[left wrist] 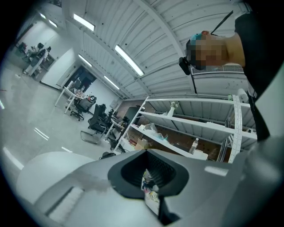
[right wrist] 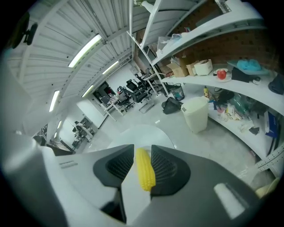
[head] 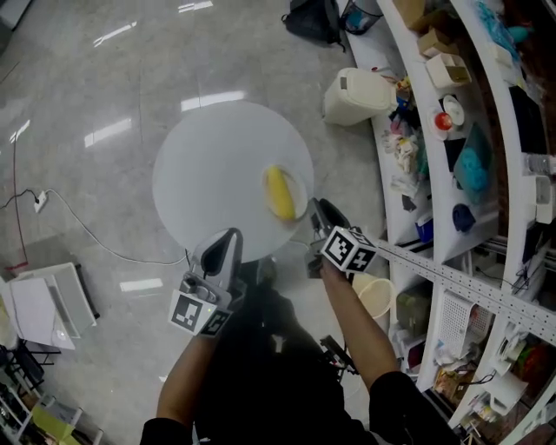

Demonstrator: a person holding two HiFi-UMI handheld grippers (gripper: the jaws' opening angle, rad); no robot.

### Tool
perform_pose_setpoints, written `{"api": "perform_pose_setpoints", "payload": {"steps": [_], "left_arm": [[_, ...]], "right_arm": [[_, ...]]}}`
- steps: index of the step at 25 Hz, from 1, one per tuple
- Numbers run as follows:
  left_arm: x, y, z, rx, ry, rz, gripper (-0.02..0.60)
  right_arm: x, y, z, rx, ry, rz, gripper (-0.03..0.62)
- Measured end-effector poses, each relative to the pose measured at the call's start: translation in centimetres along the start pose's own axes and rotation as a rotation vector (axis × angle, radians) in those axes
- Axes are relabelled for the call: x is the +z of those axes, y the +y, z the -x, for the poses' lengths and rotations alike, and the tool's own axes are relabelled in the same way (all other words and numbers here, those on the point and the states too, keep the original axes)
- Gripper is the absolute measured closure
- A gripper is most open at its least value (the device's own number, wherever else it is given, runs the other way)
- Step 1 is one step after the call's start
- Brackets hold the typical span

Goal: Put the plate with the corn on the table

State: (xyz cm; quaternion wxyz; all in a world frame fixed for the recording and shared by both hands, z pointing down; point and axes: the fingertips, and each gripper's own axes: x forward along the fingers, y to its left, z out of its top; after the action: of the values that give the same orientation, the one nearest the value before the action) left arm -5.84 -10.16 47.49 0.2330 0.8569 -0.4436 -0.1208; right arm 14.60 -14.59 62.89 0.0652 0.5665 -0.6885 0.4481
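We look down on a round white table [head: 208,174] standing on a glossy grey stone floor [head: 95,96]. To its right curves a tall white shelving unit [head: 432,174], crowded with small boxes, bottles and cloths. A cream lidded plastic bin [head: 358,96] stands on the floor between the table's far right side and the shelves, and a black bag [head: 314,19] lies beyond it. A pale cream bucket [head: 375,297] sits low by the shelves, just beside the person's right forearm. On the left, a thin dark cable [head: 87,230] trails across the floor near a white boxy unit [head: 43,304].

The small white plate [head: 300,185] rests flat on the table, close to its right edge. The yellow corn cob [head: 280,193] lies lengthwise on it.

The right gripper [head: 314,207] hangs just beside the plate's near rim, angled down towards it. Its jaws stand apart and press on nothing. In the right gripper view we see the cob and the white plate through the gap between them, with the table top beyond.

The left gripper [head: 230,236] is held over the table's near edge, to the left of the plate and apart from it. Its jaw tips are closed together and empty, and through the thin slit below them we see shelf clutter.
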Motion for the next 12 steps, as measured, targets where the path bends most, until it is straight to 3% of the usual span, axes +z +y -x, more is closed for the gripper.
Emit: {"api": "perform_pose_setpoints", "payload": {"steps": [7,12], "left_arm": [[1.8,-3.2,1.1,0.011,-0.014,-0.03,0.578],[3.4,-5.8,2.7,-0.003,-0.04,-0.073,0.578]], "right_arm": [[1.5,3.3,4.1,0.047,-0.052,0.059,0.496],[2.4,5.3,7.4,0.064,-0.095,0.09,0.556]]}}
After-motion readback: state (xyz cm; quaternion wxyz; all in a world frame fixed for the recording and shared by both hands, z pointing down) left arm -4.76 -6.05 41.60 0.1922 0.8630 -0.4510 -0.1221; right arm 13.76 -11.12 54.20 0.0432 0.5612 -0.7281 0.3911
